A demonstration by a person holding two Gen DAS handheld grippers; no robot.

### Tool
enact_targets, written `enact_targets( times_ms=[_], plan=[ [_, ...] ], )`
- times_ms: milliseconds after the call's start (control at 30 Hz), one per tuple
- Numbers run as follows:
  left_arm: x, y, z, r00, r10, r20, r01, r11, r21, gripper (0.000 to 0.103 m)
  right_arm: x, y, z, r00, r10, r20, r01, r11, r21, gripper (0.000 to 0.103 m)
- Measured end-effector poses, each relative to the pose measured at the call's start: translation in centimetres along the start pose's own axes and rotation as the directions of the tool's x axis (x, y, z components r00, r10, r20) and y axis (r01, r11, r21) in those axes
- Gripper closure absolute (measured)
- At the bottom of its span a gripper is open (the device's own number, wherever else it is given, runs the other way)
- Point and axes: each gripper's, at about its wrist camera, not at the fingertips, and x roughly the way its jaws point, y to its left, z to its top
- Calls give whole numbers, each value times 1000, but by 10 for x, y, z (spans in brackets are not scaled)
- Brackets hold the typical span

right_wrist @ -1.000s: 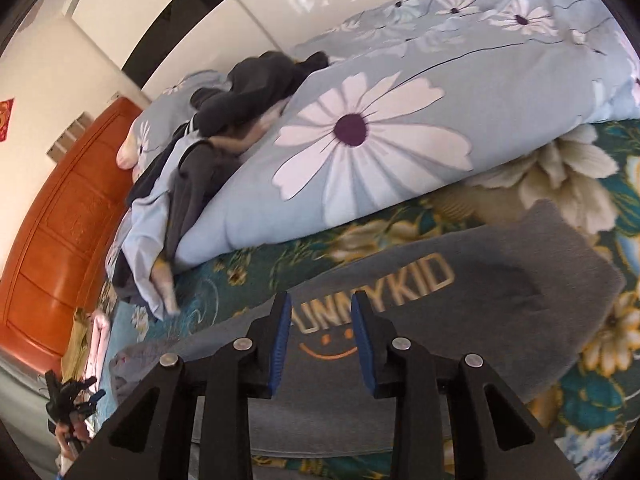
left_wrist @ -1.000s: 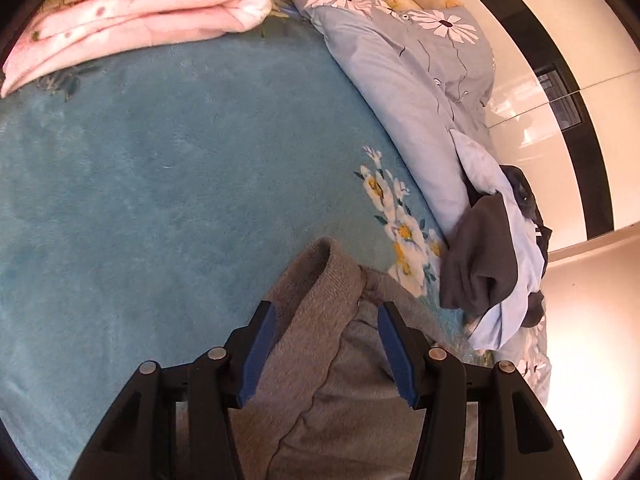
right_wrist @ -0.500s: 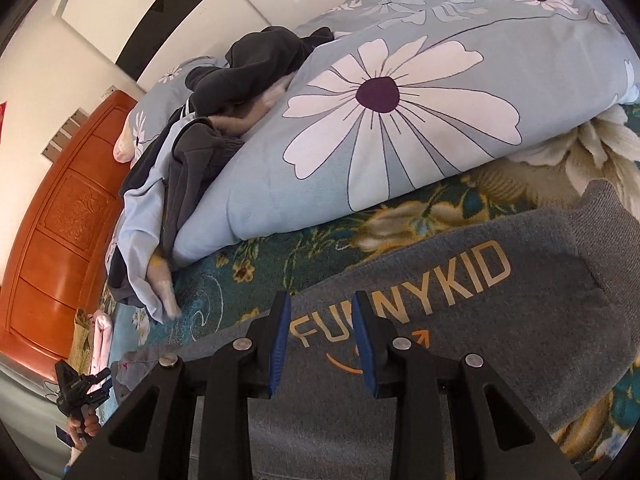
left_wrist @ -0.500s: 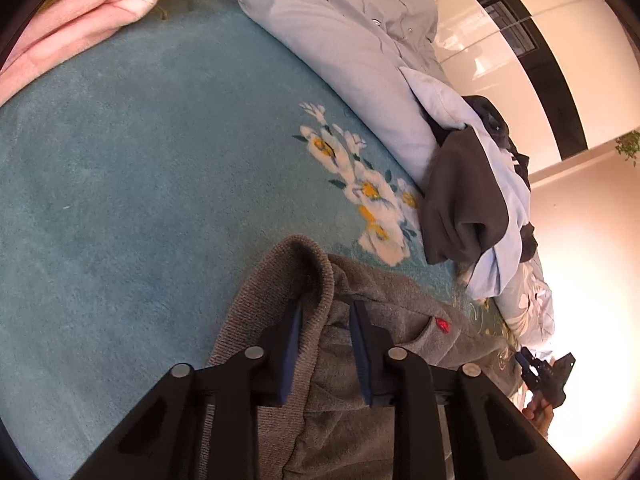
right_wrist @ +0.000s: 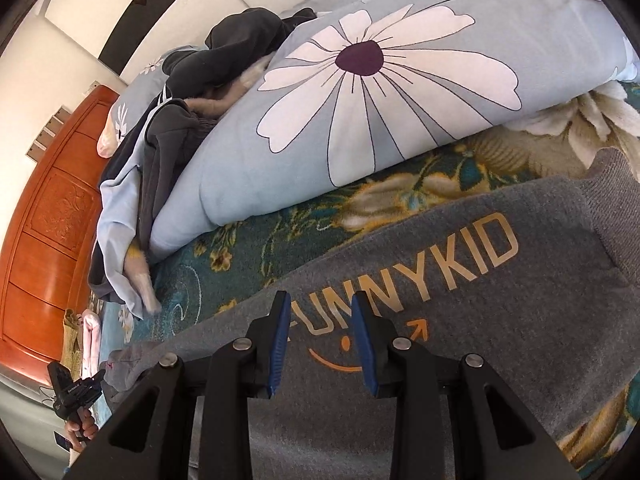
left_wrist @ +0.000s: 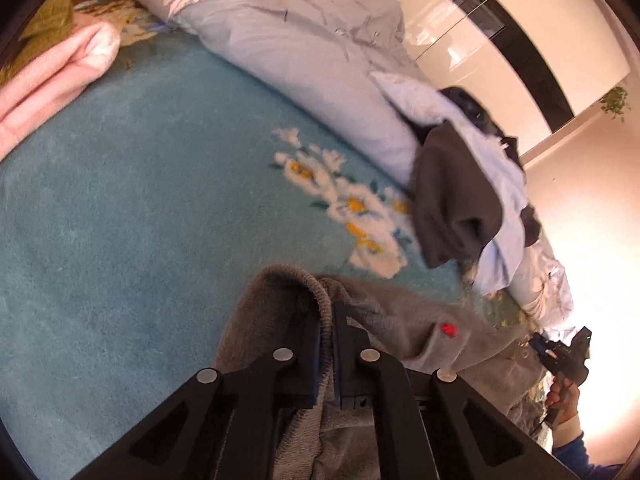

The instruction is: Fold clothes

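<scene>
Bedding first: a teal flowered blanket (left_wrist: 120,208) covers the bed, with a pale blue duvet (right_wrist: 400,92) heaped along it. Spread across the blanket lies the grey sweatshirt (right_wrist: 500,320). Its ribbed edge sits pinched in the left gripper (left_wrist: 328,344), whose jaws have just closed on it. The right gripper (right_wrist: 320,340) hovers partly open over the lettering, gripping nothing.

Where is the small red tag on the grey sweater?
In the left wrist view, the red tag sits on the grey sweater, right of the left gripper.
</scene>
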Motion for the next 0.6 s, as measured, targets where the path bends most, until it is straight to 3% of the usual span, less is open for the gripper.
enact_targets(
  times_ms=[67,133,300,367,433,533,600],
  plan=[
    [-14,4,10,993,-46,109,51,998,-39,99,-1,0,2,1000,-5,13,5,1000,-4,71],
    [-15,17,21,988,-18,153,34,994,-101,99,-3,0,5,999,-21,34,21,1000,-14,71],
    [21,32,31,992,120,50,-110,979,-173,99,1,-13,11,995,-87,49,86,996,8,71],
    [29,38,32,990,140,12,-134,968,-212,98,7,-23,11,994,-103,37,102,994,33,71],
    [31,40,33,988,152,-18,-152,958,-243,97,5,-32,11,997,-66,47,62,995,79,71],
    [22,33,35,991,124,-51,-133,959,-249,93,-2,-35,11,995,-79,54,73,991,109,71],
    [8,26,32,992,102,-68,-116,962,-247,81,-9,-35,10,995,-89,54,82,990,117,71]
  ],
)
